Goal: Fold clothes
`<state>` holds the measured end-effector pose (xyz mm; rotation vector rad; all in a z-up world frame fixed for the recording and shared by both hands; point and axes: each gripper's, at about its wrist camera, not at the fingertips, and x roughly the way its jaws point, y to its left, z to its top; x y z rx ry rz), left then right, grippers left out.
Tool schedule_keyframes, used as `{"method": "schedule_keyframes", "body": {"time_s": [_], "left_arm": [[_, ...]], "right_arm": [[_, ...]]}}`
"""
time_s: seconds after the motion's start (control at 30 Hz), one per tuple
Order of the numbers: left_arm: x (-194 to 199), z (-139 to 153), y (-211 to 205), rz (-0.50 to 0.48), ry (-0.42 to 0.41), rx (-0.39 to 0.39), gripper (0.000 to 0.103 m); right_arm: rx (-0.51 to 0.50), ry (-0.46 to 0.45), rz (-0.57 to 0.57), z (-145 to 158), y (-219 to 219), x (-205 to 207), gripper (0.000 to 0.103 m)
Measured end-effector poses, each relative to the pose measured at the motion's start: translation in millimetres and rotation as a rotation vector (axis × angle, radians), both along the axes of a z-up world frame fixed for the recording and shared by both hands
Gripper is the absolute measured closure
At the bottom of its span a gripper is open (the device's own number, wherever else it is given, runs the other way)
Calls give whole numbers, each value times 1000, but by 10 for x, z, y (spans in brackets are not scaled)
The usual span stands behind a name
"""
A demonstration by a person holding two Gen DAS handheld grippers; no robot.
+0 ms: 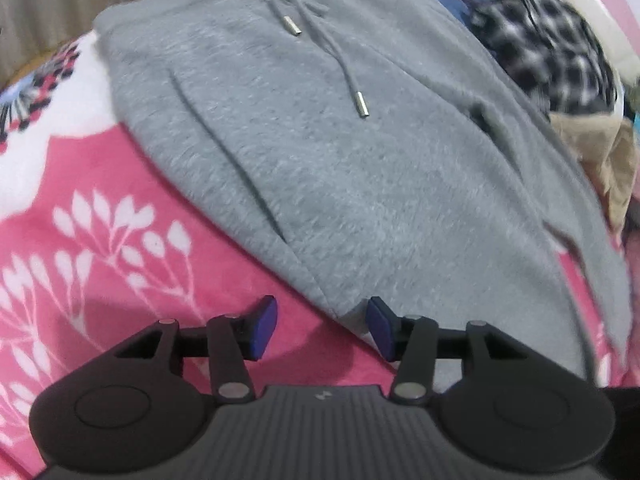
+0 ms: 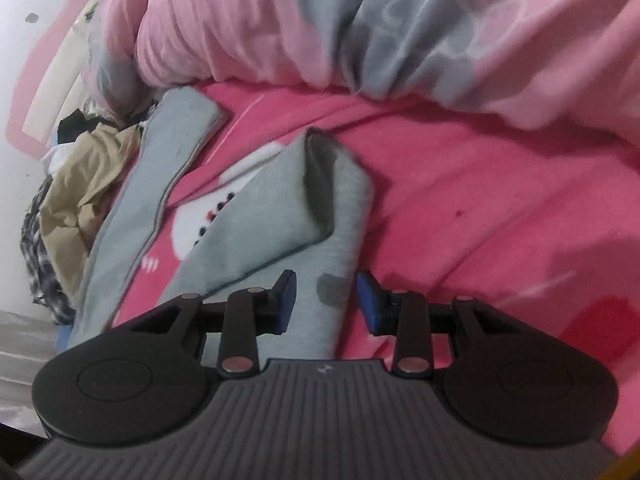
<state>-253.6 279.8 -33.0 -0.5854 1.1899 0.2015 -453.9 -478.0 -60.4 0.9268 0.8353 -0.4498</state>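
Observation:
Grey sweatpants (image 1: 320, 160) lie flat on a pink flowered blanket (image 1: 120, 300), waistband at the far end, with a drawstring (image 1: 344, 68) that has metal tips lying across the front. My left gripper (image 1: 322, 328) hovers open at the near side edge of the pants, with nothing pressed between its blue pads. In the right wrist view, one grey pant leg (image 2: 272, 216) has its end doubled back on itself. The other leg (image 2: 160, 184) runs off to the left. My right gripper (image 2: 326, 304) is open just over the folded leg; the cloth lies between the pads without being pinched.
A heap of other clothes sits beside the pants: a black-and-white checked garment (image 1: 552, 52) and a tan one (image 2: 80, 184). A bunched pink and grey duvet (image 2: 360, 20) lies along the far side of the pink blanket (image 2: 460, 200). A pale wall (image 2: 24, 60) stands at the left.

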Motion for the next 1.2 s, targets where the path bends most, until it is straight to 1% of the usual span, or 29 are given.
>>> {"method": "schedule_keyframes", "body": {"time_s": [0.17,0.23,0.33,0.37,0.4,0.43,0.47,0.5,0.53,0.67,0.7,0.73,0.8,0.87,0.93,1.0,1.07,1.2], "left_arm": [[26,-13,-86,30,11,50,53],[34,-2,-147,14,13,84,53],[11,13,-187,2,16,115,53],[9,16,-195,0,17,121,53],[6,19,-200,0,18,123,53],[10,19,-205,-4,20,126,53],[7,25,-187,-8,22,128,53],[1,38,-186,-14,24,131,53],[43,30,-193,-18,27,134,53],[17,45,-184,-14,25,140,55],[3,39,-177,-9,24,138,55],[-3,37,-178,-7,23,139,55],[3,50,-177,-6,27,138,55],[6,68,-147,-2,27,122,56],[8,57,-113,17,28,96,56],[3,30,-82,42,25,73,56],[12,6,-86,49,26,72,56],[51,8,-147,12,31,103,54]], "right_arm": [[-156,-10,99,159,53,136,70],[-66,-36,94,111,-21,198,70],[64,-25,142,-66,-66,359,70],[109,7,203,-164,-69,529,70],[121,37,233,-228,-54,690,70],[97,46,262,-285,-55,869,70],[43,19,292,-286,-69,1031,73],[-60,-46,257,-186,-105,1116,75],[-163,-112,222,-86,-141,1200,74],[-154,-422,18,286,-384,1044,71],[-122,-422,40,307,-389,1023,70],[-110,-394,99,308,-357,1020,69],[-128,-299,201,275,-260,992,69],[-142,-238,189,253,-218,834,69],[-92,-212,75,226,-301,529,68],[-58,-211,-58,203,-388,143,63],[-23,-185,-165,111,-451,-199,61],[147,-142,-241,-302,-396,-454,60]]}}
